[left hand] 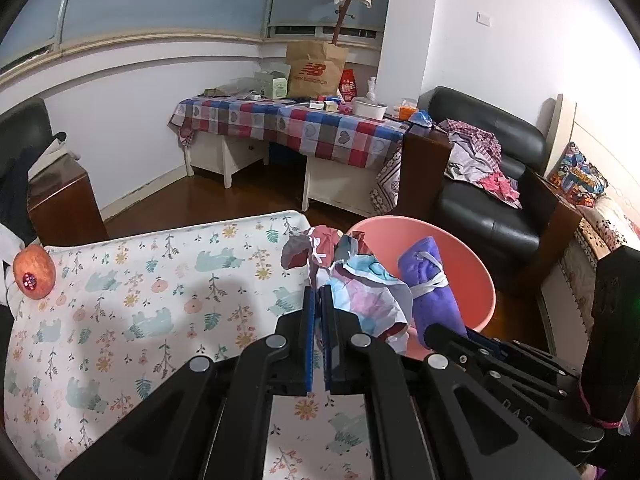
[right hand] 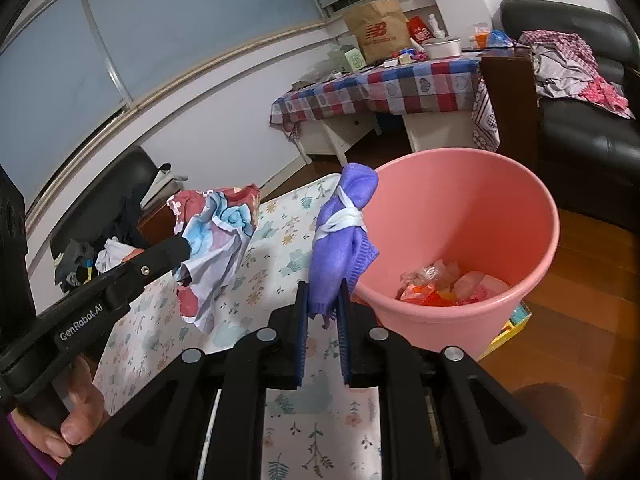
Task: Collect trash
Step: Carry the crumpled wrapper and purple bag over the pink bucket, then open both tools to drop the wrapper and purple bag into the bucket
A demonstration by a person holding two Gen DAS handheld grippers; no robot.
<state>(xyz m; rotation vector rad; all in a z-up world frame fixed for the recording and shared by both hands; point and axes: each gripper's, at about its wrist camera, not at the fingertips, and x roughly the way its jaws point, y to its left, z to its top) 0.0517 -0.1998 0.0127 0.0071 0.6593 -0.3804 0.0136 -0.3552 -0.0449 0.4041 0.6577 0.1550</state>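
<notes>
Holding two trash items over the table edge, both near the bin.

- Item 1: purple cloth bundle (right hand: 344, 236), tied w/ a white band. Pinched at its lower end by the right gripper (right hand: 323, 312); fingers pressed on the fabric w/ the bundle between them. Long axis runs up and away from the fingertips, roughly upright, tilted slightly toward the bin. Upper end sits just beside the near-left rim, not yet over the opening.
- Item 2: crumpled printed wrapper (left hand: 356, 280), red/blue/white. Clamped by the left gripper (left hand: 320, 300); fingers nearly together, only thin paper between. Wad hangs over the floral tablecloth (left hand: 140, 280), left of the bin.
- Receptacle: pink bin (right hand: 532, 208), open top, on the floor off the table's right side; some orange/clear wrappers already at the bottom.
- Key relation: bin opening lies fwd and to the right of both grippers. Right gripper is nearer, so prob. the bundle goes first; needs a short shift right before release.
- Other: reddish fruit (left hand: 34, 274) at the table's far left corner, well apart.
</notes>
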